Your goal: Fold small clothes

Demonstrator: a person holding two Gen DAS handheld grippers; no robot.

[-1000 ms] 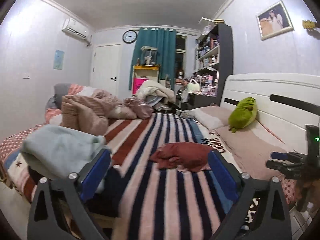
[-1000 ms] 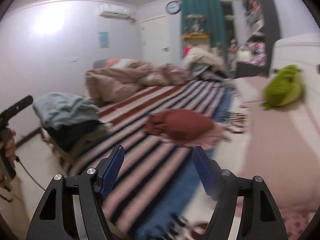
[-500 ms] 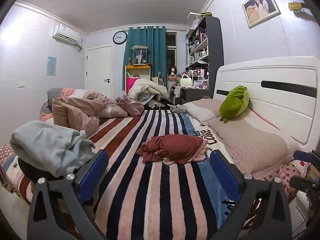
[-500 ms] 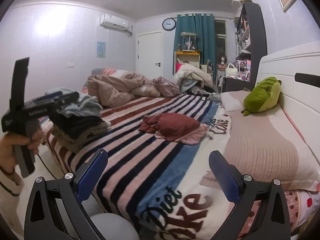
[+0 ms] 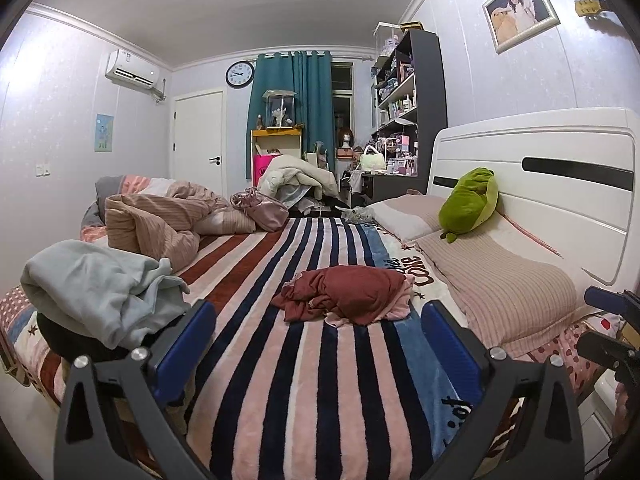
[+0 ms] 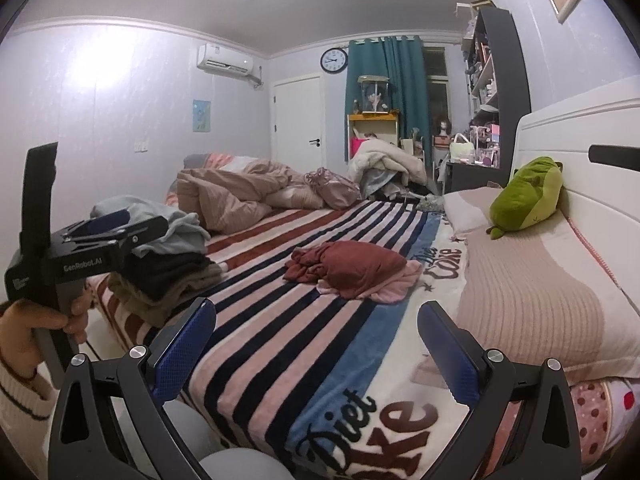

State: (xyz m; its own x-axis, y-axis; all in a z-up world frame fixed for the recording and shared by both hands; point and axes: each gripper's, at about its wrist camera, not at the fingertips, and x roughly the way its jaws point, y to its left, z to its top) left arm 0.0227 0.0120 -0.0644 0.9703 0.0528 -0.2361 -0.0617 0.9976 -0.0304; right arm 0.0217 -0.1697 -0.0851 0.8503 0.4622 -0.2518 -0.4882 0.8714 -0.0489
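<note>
Left wrist view: crumpled maroon cloth garment (image 5: pixel 348 294) lies unfolded on the striped fleece blanket (image 5: pixel 304 384).
I hold both grippers, left (image 5: pixel 318 344) and right (image 6: pixel 316 346), fingers wide and empty; folding looks unstarted.

Two pillows (image 5: pixel 504 280), one green plush (image 5: pixel 470 200), one clock (image 5: pixel 240 74).

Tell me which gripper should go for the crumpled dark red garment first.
Left, marginally: the crumpled dark red garment lies centred ahead of the open left gripper; it sits slightly left of the open right gripper.

Bright overhead ceiling glare, sharp focus, heavy fisheye bending, perhaps slightly dim corners.
</note>
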